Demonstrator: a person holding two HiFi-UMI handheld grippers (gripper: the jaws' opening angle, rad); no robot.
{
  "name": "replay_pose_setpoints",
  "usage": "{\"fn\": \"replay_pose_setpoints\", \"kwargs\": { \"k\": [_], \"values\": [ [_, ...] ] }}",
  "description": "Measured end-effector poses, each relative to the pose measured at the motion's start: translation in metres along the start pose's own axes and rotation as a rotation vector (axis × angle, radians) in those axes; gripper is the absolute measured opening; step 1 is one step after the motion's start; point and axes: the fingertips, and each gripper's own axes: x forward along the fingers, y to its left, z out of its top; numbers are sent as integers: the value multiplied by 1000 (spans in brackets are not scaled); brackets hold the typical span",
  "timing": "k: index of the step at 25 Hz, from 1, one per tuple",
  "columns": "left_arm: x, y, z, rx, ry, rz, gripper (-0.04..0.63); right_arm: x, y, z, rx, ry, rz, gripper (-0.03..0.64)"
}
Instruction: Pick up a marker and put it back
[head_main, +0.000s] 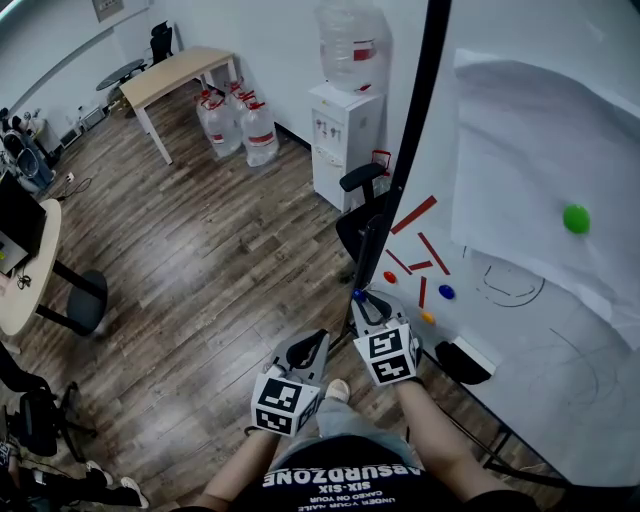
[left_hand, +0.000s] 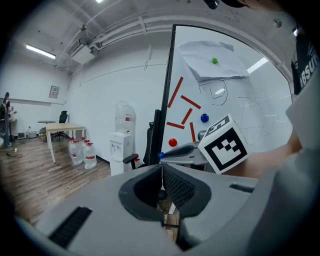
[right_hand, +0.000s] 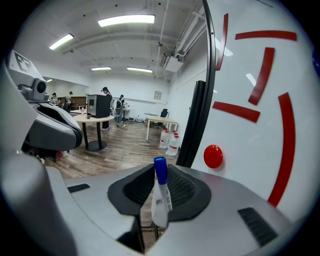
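Right gripper view: marker, white body with blue cap, stands upright between the pads of the right gripper; both pads sit against its body, clamped. Cap end pointing away from the camera. Whiteboard close on the right, with a red round magnet and red strips on it.

Head view: right gripper held just beside the whiteboard's left edge, blue cap showing at its tip. Left gripper just to its left and lower, apart from the board, over wood floor. Also on the board: blue magnet, paper sheet pinned by a green magnet, faint pen marks.

Left gripper view: left gripper's pads are together, tips meeting in a thin line, nothing between them. Right gripper visible beyond, marker cap at its tip.

Background: water dispenser, water bottles, table, chair.
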Motion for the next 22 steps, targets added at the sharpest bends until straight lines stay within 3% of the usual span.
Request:
{"fn": "replay_pose_setpoints", "kwargs": {
  "k": [22],
  "values": [
    [-8,-9,1,14,-8,-12,9,-30,-9,32,61,-120,-36,67]
  ]
}}
